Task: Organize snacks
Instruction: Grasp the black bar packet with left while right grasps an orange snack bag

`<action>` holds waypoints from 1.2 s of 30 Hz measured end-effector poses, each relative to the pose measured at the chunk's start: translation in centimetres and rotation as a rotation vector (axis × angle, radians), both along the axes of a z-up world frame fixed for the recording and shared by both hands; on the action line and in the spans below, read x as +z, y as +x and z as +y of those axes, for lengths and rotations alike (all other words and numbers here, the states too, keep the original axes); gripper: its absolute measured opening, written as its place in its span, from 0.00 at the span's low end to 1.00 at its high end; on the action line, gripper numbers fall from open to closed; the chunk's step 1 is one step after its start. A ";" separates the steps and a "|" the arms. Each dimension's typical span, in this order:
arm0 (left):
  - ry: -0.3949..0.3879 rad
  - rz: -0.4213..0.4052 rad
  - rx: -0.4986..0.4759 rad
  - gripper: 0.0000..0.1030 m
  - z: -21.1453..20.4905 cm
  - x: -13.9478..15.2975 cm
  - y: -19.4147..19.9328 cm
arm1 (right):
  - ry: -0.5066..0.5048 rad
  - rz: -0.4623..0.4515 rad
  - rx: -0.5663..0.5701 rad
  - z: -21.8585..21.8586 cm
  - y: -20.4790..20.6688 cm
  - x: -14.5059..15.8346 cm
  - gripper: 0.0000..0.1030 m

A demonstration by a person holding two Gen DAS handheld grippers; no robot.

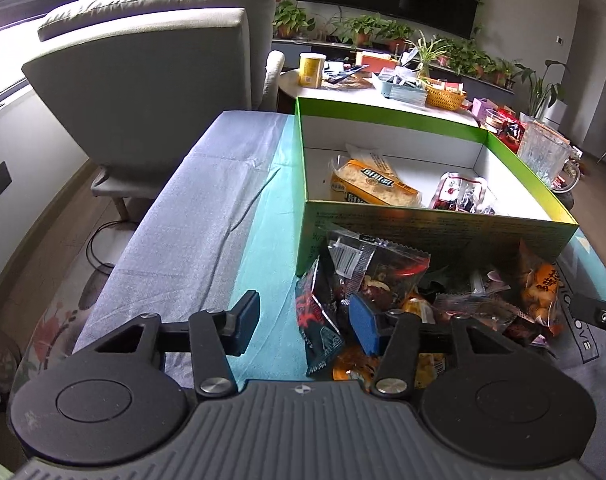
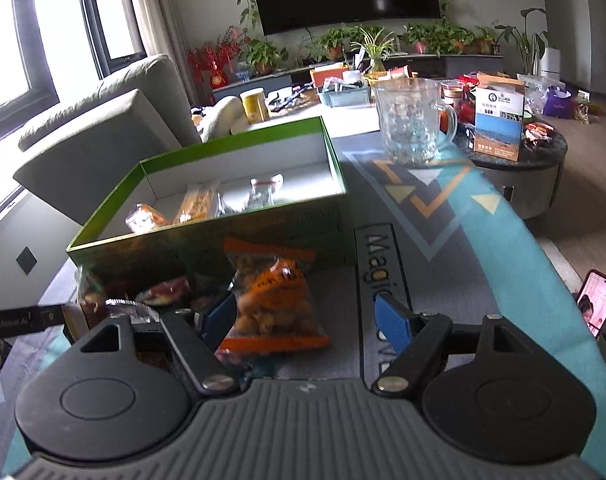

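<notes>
A green box (image 1: 435, 228) with a white inside stands on the table and holds a yellow snack pack (image 1: 373, 186) and a red one (image 1: 461, 196). A pile of snack packets (image 1: 387, 288) lies against its near wall. My left gripper (image 1: 307, 320) is open and empty, just left of the pile, its right finger over it. In the right wrist view the box (image 2: 207, 240) sits ahead to the left. My right gripper (image 2: 309, 320) is open, with an orange snack bag (image 2: 275, 300) lying between its fingers, next to the left one.
A grey armchair (image 1: 151, 80) stands left of the table. A glass jug (image 2: 413, 120) stands behind the box on the right. A phone (image 2: 597, 304) leans at the far right edge. A cluttered round table (image 1: 343, 88) and plants lie beyond.
</notes>
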State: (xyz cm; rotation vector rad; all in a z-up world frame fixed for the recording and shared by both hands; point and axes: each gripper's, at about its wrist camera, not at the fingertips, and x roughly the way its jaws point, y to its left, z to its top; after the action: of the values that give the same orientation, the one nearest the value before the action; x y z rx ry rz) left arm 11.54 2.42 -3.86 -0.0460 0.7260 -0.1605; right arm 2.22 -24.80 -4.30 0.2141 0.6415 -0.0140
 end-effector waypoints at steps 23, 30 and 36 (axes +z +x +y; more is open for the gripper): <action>-0.070 0.063 0.158 0.48 5.1 -0.9 -0.7 | -0.018 0.023 0.038 1.8 0.1 -0.2 0.42; -0.022 0.068 0.097 0.48 2.6 -1.3 0.7 | -0.039 0.026 0.055 2.4 0.0 -0.3 0.42; 0.002 0.056 0.081 0.25 2.0 -2.2 1.2 | -0.044 0.047 0.042 2.2 0.2 -0.8 0.42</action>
State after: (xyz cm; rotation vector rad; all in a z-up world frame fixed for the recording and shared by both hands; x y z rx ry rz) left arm 12.70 4.40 -6.06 -0.0781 0.7787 -0.0818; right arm 2.45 -22.65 -5.13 0.1582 0.6913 0.0074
